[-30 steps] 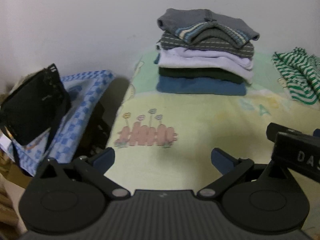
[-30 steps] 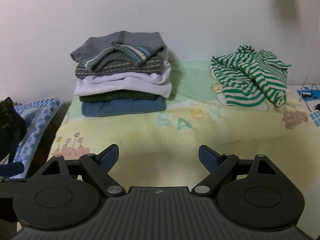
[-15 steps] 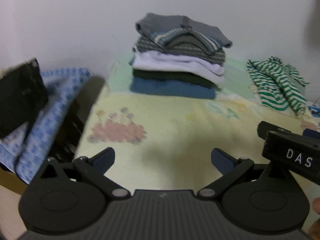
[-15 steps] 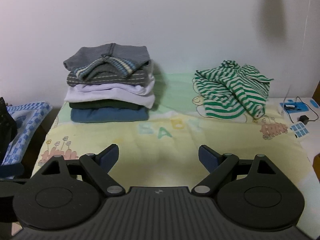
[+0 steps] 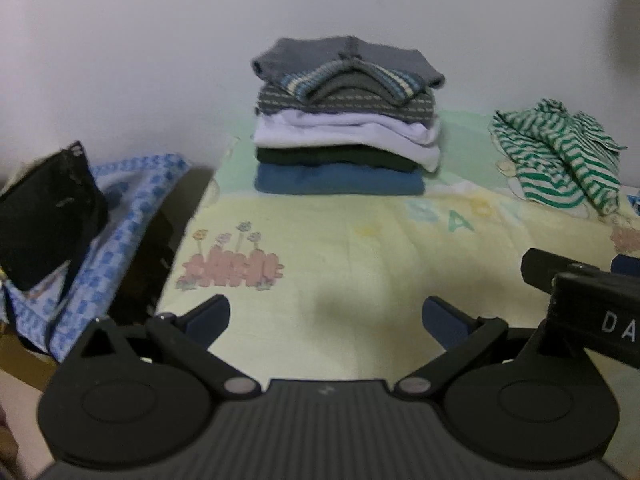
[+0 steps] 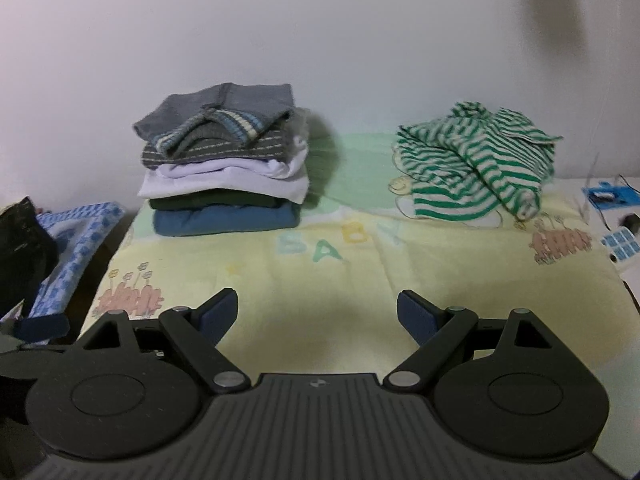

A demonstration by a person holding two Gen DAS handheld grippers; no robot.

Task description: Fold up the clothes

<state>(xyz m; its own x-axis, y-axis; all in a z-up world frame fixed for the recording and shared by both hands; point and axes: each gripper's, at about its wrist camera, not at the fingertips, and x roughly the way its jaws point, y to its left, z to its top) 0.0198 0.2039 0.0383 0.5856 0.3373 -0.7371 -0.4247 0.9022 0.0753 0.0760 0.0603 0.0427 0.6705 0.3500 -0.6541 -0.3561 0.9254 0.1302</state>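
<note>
A stack of folded clothes (image 5: pixel 344 120) (image 6: pixel 224 168) stands at the back of the yellow baby blanket (image 5: pixel 360 256) (image 6: pixel 344 280), a grey sweater on top. A crumpled green-and-white striped garment (image 5: pixel 560 160) (image 6: pixel 476 164) lies to its right, against the wall. My left gripper (image 5: pixel 326 316) is open and empty above the blanket's near part. My right gripper (image 6: pixel 318 312) is also open and empty, well short of both clothes. The right gripper's black body shows at the right edge of the left wrist view.
A blue checked cloth (image 5: pixel 120 216) (image 6: pixel 76 240) with a black bag (image 5: pixel 44 212) on it sits left of the blanket, across a dark gap. Small blue items and cables (image 6: pixel 612 216) lie on a white surface at the right.
Both views shifted slightly: the left camera swung left then back to the right, and the right camera pulled back a little. Both grippers stayed open; no cloth moved.
</note>
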